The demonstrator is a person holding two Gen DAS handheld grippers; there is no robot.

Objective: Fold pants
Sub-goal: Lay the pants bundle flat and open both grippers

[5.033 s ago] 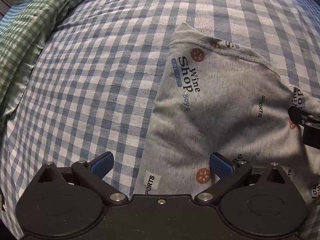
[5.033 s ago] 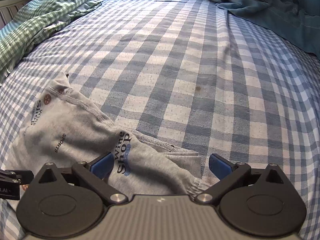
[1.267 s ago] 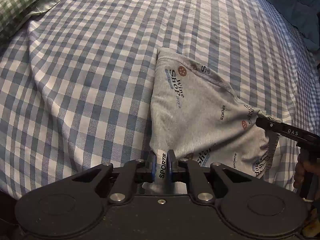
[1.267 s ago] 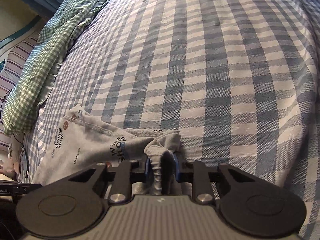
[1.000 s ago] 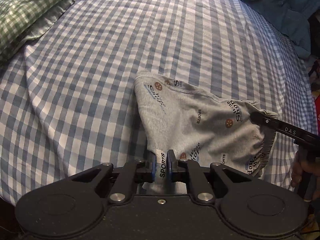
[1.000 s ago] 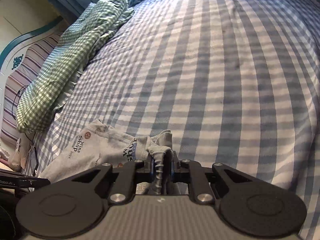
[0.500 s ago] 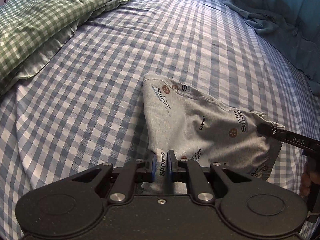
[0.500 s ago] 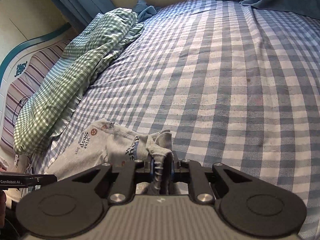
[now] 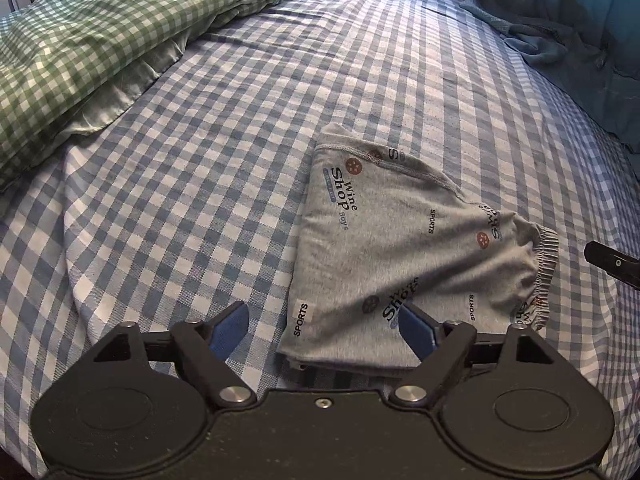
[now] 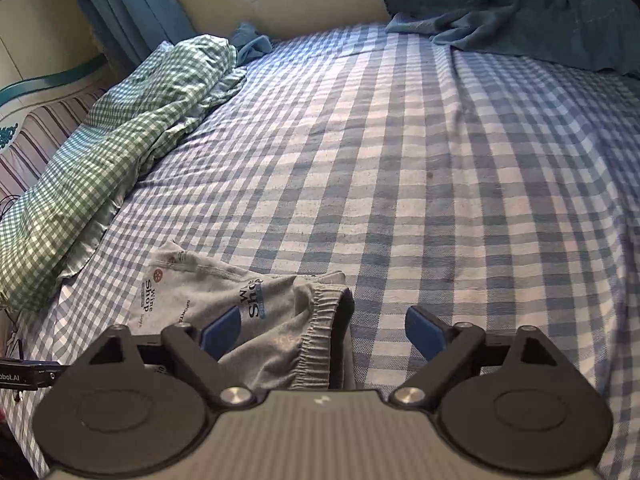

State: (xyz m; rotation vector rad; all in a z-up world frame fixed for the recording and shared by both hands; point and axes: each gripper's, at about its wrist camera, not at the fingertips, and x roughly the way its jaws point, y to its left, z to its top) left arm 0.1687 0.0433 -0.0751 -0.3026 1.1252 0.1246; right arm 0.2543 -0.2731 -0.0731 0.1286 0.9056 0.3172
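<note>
The grey printed pants (image 9: pixel 400 248) lie folded in a compact bundle on the blue checked bed sheet (image 9: pixel 200 208). My left gripper (image 9: pixel 324 326) is open, its blue pads on either side of the bundle's near left corner. My right gripper (image 10: pixel 320 330) is open over the elastic waistband end of the pants (image 10: pixel 256 320). The tip of the right gripper (image 9: pixel 612 264) shows at the right edge of the left wrist view, just beside the waistband.
A green checked pillow (image 9: pixel 88 48) lies at the far left of the bed; it also shows in the right wrist view (image 10: pixel 120 140). A teal blanket (image 10: pixel 540 16) is heaped at the far right. A wall and window stand behind the bed.
Both grippers have opened and let go of the pants, which now lie flat on the sheet. Half a second ago each was shut on a corner, holding it up.
</note>
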